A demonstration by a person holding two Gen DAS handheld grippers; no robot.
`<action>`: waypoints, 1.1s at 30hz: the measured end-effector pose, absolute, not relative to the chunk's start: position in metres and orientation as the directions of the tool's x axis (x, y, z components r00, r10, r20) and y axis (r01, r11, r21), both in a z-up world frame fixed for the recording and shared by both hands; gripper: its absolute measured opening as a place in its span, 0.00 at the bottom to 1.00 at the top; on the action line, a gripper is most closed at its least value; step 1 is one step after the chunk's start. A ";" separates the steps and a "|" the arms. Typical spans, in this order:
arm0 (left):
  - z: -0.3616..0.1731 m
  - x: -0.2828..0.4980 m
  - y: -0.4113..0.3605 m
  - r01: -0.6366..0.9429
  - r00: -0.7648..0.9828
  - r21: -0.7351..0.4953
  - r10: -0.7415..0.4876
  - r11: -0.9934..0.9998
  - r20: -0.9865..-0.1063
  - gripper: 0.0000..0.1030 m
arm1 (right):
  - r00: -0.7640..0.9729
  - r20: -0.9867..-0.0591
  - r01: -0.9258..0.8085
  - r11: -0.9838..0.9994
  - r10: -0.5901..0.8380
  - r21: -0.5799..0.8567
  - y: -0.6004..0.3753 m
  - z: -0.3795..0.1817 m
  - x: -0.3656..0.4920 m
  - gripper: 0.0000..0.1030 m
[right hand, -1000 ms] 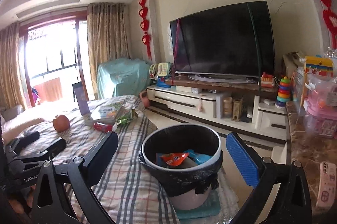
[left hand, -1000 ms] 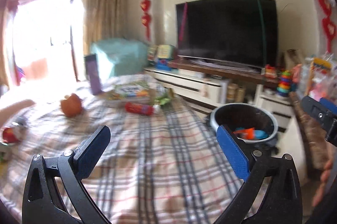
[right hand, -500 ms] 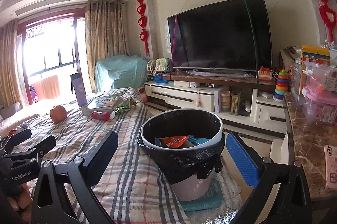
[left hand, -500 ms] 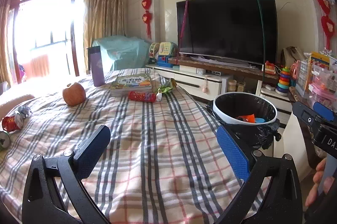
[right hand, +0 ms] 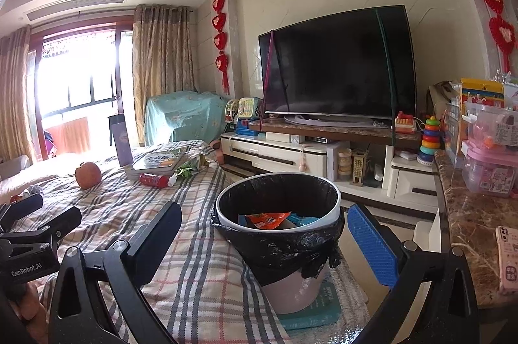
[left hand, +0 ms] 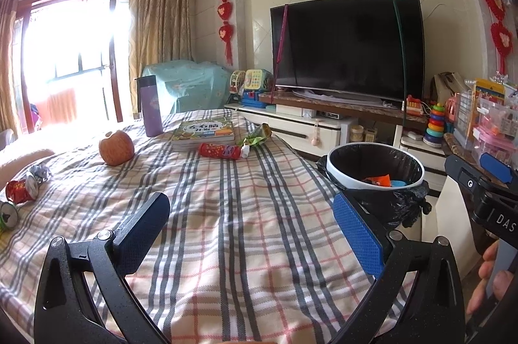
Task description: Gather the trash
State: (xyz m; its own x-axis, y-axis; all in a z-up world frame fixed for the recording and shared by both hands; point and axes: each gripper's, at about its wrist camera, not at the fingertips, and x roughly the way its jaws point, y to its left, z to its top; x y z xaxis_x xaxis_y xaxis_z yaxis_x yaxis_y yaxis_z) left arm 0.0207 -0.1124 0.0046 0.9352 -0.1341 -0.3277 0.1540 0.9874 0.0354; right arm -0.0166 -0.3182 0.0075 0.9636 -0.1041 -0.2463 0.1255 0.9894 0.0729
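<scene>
In the left wrist view your left gripper (left hand: 252, 234) is spread wide and empty over the plaid tablecloth (left hand: 246, 214); a red snack tube (left hand: 220, 150) lies at 12 o'clock, crushed cans (left hand: 19, 190) at 9. In the right wrist view your right gripper (right hand: 265, 243) gapes empty, the lined trash bin (right hand: 278, 214) between its fingers.

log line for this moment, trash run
left gripper: open, empty | right gripper: open, empty | bin: wrappers inside | red tube, green wrapper: on plaid cloth
</scene>
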 end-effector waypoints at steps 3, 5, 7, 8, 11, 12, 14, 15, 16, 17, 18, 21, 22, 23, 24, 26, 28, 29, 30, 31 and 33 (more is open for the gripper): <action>0.005 0.020 -0.112 0.155 0.935 0.035 -0.136 0.987 -0.326 1.00 | 0.965 -0.241 0.124 0.990 -0.105 0.066 -0.317 0.008 -0.018 1.00; 0.005 0.020 -0.112 0.157 0.935 0.034 -0.138 0.987 -0.326 1.00 | 0.965 -0.239 0.123 0.990 -0.105 0.065 -0.316 0.009 -0.018 1.00; 0.005 0.019 -0.112 0.159 0.935 0.033 -0.140 0.987 -0.326 1.00 | 0.967 -0.235 0.120 0.990 -0.101 0.069 -0.316 0.009 -0.019 1.00; 0.005 0.019 -0.112 0.161 0.935 0.032 -0.142 0.986 -0.325 1.00 | 0.967 -0.235 0.120 0.990 -0.101 0.070 -0.316 0.009 -0.019 1.00; 0.005 0.018 -0.112 0.172 0.932 0.026 -0.154 0.985 -0.329 1.00 | 0.967 -0.235 0.124 0.989 -0.102 0.077 -0.318 0.009 -0.020 1.00; 0.005 0.018 -0.113 0.174 0.931 0.024 -0.156 0.985 -0.330 1.00 | 0.967 -0.235 0.125 0.989 -0.103 0.079 -0.318 0.009 -0.020 1.00; 0.005 0.018 -0.113 0.174 0.931 0.023 -0.157 0.984 -0.330 1.00 | 0.967 -0.234 0.124 0.989 -0.101 0.085 -0.319 0.008 -0.021 1.00; 0.005 0.018 -0.113 0.172 0.932 0.025 -0.155 0.985 -0.329 1.00 | 0.967 -0.234 0.124 0.988 -0.101 0.087 -0.320 0.008 -0.021 1.00; 0.005 0.017 -0.113 0.171 0.933 0.027 -0.153 0.985 -0.326 1.00 | 0.967 -0.234 0.124 0.988 -0.101 0.089 -0.321 0.008 -0.022 1.00; 0.005 0.017 -0.114 0.172 0.933 0.027 -0.154 0.985 -0.326 1.00 | 0.967 -0.233 0.124 0.988 -0.100 0.090 -0.321 0.009 -0.022 1.00; 0.005 0.017 -0.114 0.173 0.932 0.026 -0.156 0.985 -0.326 1.00 | 0.968 -0.232 0.123 0.988 -0.098 0.093 -0.322 0.009 -0.022 1.00; 0.005 0.017 -0.113 0.174 0.932 0.026 -0.157 0.984 -0.326 1.00 | 0.967 -0.235 0.122 0.988 -0.097 0.095 -0.322 0.009 -0.022 1.00; 0.005 0.017 -0.114 0.175 0.932 0.026 -0.157 0.984 -0.326 1.00 | 0.967 -0.235 0.122 0.988 -0.096 0.096 -0.322 0.008 -0.022 1.00; 0.005 0.017 -0.114 0.175 0.932 0.026 -0.157 0.984 -0.326 1.00 | 0.967 -0.235 0.120 0.988 -0.094 0.098 -0.321 0.008 -0.022 1.00; 0.005 0.017 -0.114 0.175 0.933 0.026 -0.157 0.984 -0.325 1.00 | 0.967 -0.235 0.120 0.988 -0.094 0.098 -0.321 0.008 -0.023 1.00; 0.005 0.017 -0.114 0.176 0.932 0.025 -0.159 0.984 -0.325 1.00 | 0.967 -0.235 0.119 0.988 -0.093 0.098 -0.321 0.008 -0.023 1.00; 0.006 0.017 -0.113 0.177 0.932 0.022 -0.160 0.984 -0.327 1.00 | 0.968 -0.234 0.119 0.988 -0.093 0.098 -0.321 0.009 -0.023 1.00; 0.006 0.017 -0.113 0.177 0.931 0.021 -0.160 0.984 -0.327 1.00 | 0.968 -0.235 0.118 0.988 -0.093 0.098 -0.321 0.008 -0.022 1.00; 0.006 0.017 -0.113 0.178 0.931 0.023 -0.161 0.984 -0.327 1.00 | 0.968 -0.235 0.118 0.988 -0.092 0.098 -0.321 0.008 -0.022 1.00; 0.006 0.017 -0.113 0.177 0.931 0.022 -0.160 0.984 -0.327 1.00 | 0.968 -0.236 0.118 0.988 -0.092 0.100 -0.321 0.008 -0.022 1.00; 0.006 0.017 -0.113 0.179 0.930 0.019 -0.163 0.984 -0.329 1.00 | 0.968 -0.236 0.116 0.988 -0.089 0.102 -0.321 0.008 -0.022 1.00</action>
